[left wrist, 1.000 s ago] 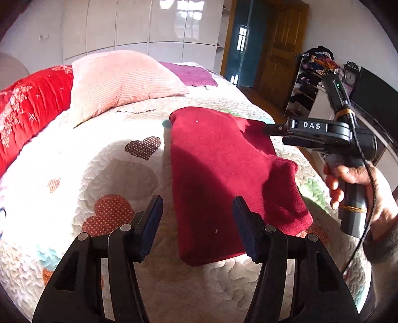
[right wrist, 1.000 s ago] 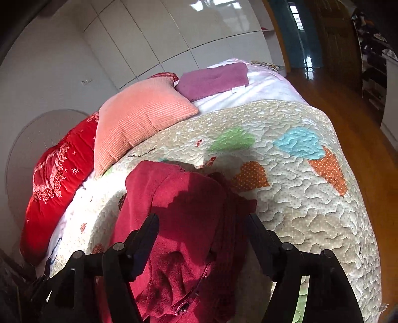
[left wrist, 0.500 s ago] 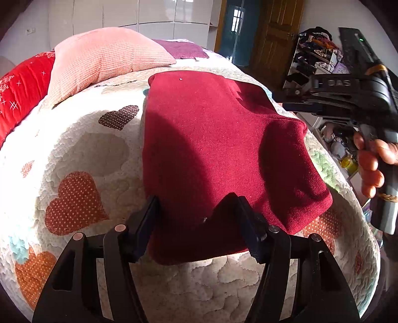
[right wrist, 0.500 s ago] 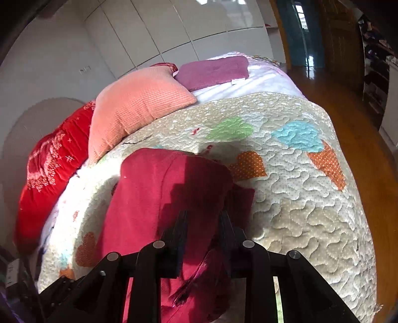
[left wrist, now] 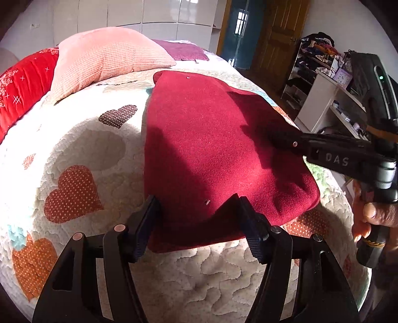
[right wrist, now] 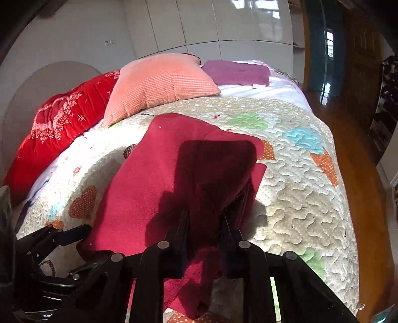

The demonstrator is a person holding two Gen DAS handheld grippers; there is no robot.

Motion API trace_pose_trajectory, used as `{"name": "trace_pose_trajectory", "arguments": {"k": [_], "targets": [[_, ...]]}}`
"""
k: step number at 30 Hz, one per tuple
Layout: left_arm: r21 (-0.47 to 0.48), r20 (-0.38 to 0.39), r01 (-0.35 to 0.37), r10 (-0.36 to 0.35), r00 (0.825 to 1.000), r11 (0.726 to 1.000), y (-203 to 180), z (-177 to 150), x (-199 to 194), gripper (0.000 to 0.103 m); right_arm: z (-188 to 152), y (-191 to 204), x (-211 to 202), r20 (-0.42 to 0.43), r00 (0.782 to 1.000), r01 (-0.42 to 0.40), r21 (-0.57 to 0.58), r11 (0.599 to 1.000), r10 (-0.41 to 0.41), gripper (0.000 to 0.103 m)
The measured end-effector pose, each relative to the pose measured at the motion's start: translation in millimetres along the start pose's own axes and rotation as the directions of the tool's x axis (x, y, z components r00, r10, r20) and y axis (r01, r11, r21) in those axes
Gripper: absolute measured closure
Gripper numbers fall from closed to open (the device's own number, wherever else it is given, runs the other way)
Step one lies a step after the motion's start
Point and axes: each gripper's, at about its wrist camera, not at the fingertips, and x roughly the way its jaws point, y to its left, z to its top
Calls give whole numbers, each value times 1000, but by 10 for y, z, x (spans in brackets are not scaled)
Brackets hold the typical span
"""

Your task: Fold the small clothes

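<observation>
Nearest, the left gripper (left wrist: pixel 196 221) has its jaws spread wide, straddling the near hem of the garment (left wrist: pixel 211 139) without pinching it; one finger sits at the cloth's left edge, the other over a lifted ripple in the hem. To its right, the right gripper (right wrist: pixel 205 223) has its jaws drawn narrow and clamped on a bunched fold of the same garment at its right side, the cloth rising between the fingers. From the left wrist view that gripper's black body reaches in over the cloth's right part, held by a hand (left wrist: pixel 373 216). The garment is dark red, laid flat and lengthwise on the quilt (left wrist: pixel 82 139), which is cream with heart patches. Beyond the cloth's far end a pink pillow (right wrist: pixel 159 84) leans, with a red cushion (right wrist: pixel 54 124) to its left and a purple cloth (right wrist: pixel 236 72) to its right. Farther back stand white wardrobe doors (right wrist: pixel 223 22) and a wooden door (left wrist: pixel 281 34).
</observation>
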Motion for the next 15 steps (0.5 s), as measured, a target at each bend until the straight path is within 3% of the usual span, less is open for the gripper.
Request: {"name": "trace_pose_trajectory", "arguments": {"k": [3,6,11,15], "targets": [[53,0,-56,56,998,997,-100,-39,19,38,-64,-117,-17,25,999,-46,81,996,44,82],[53,0,-49,49,999,997,-63,-31,-41,38,-97,-185,-278,45,998,-51,141,989,45,67],[-7,21,-61,61,998,998,75,58,-112,38,-170,80,-680,125,986,-122,63,991,113,67],[-17,28,-78,78,997,997,112,112,-99,38,-176,256,-666,143,973,-182,7,983,179,67]]}}
